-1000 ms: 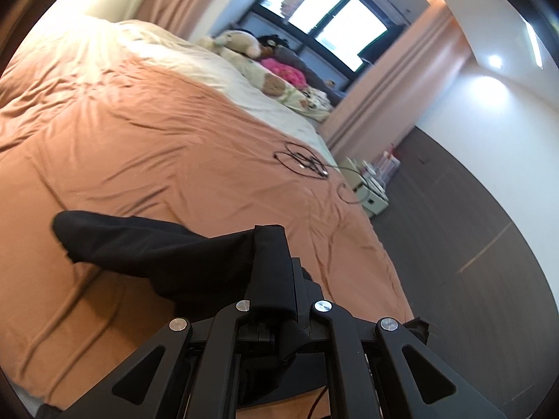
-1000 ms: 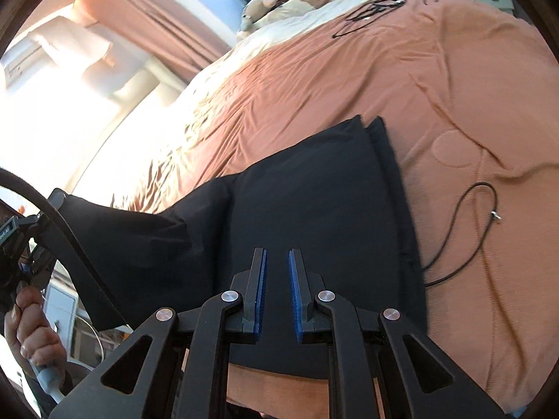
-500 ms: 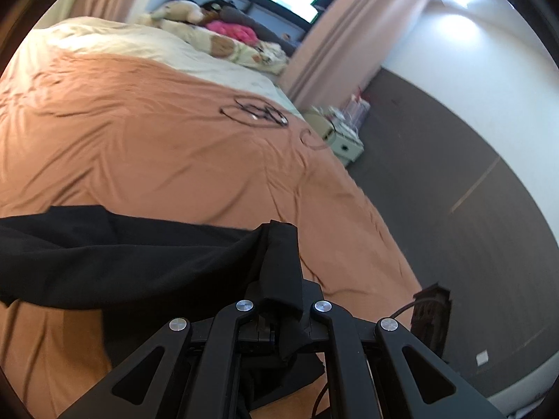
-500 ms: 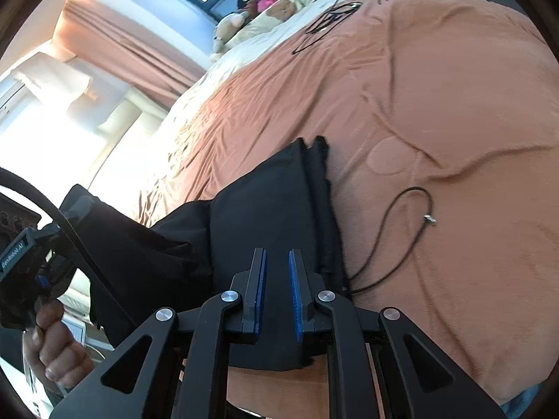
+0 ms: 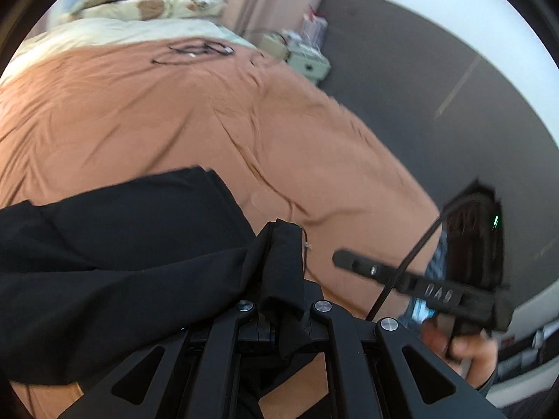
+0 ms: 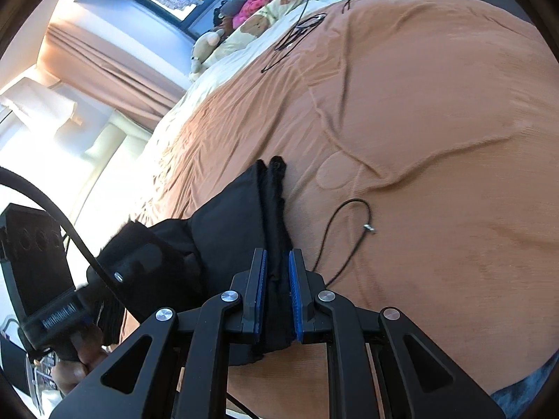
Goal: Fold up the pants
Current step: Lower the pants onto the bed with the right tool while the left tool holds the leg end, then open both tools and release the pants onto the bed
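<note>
My left gripper (image 5: pixel 283 262) is clenched on a bunched fold of the black fabric pants (image 5: pixel 122 262), which fill the lower left of its frame on the rust-orange bedspread (image 5: pixel 174 111). My right gripper (image 6: pixel 277 296) has its blue-padded fingers (image 6: pixel 261 293) parted, straddling the pants' edge (image 6: pixel 244 216) at centre bottom. A thin black cable (image 6: pixel 335 230) lies just beside.

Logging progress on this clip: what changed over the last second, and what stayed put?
The left gripper, shut on a bunch of the pants, carried it across over the laid-out part, toward the right gripper. The right gripper's open fingers now straddle the pants' edge instead of hovering above the cloth. The brown bedspread and the loose cable have not shifted.
</note>
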